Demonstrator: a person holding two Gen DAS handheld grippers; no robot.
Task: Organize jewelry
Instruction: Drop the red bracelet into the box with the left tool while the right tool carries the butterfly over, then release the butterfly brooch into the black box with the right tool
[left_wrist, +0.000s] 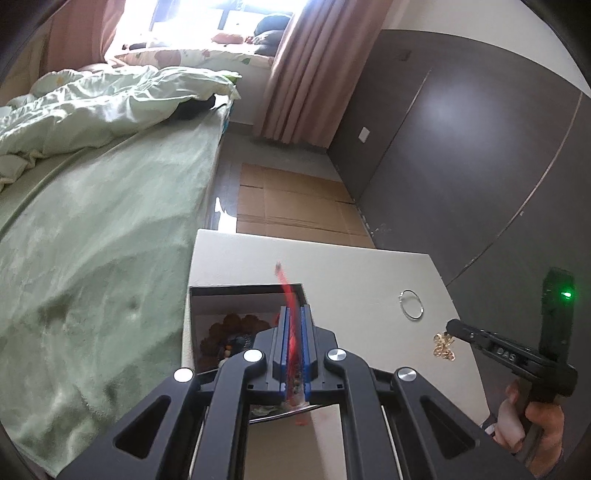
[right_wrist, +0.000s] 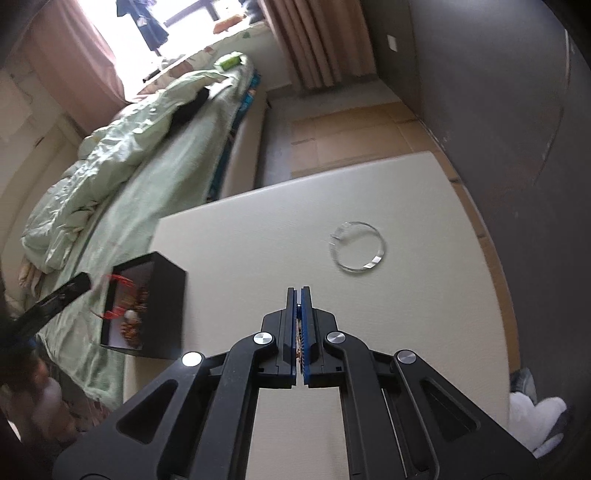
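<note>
In the left wrist view my left gripper (left_wrist: 294, 308) is shut on a red cord bracelet (left_wrist: 286, 284), which pokes out past the blue pads. It hangs over an open black box (left_wrist: 192, 325) with beaded jewelry (left_wrist: 236, 332) inside. At the right my right gripper (left_wrist: 448, 326) is shut on a gold chain piece (left_wrist: 443, 345) that dangles above the white table (left_wrist: 351, 266). A silver bangle (left_wrist: 410, 304) lies flat on the table. In the right wrist view my right gripper (right_wrist: 299, 290) pinches the gold chain (right_wrist: 300, 339). The bangle (right_wrist: 356, 249) lies ahead, and the box (right_wrist: 162, 306) is at the left.
A bed with a green sheet (left_wrist: 92, 240) runs along the table's left side. Flattened cardboard (left_wrist: 295, 199) covers the floor beyond the table. A dark wall (left_wrist: 461, 147) stands to the right. A white cloth (right_wrist: 535, 417) lies by the table's near right corner.
</note>
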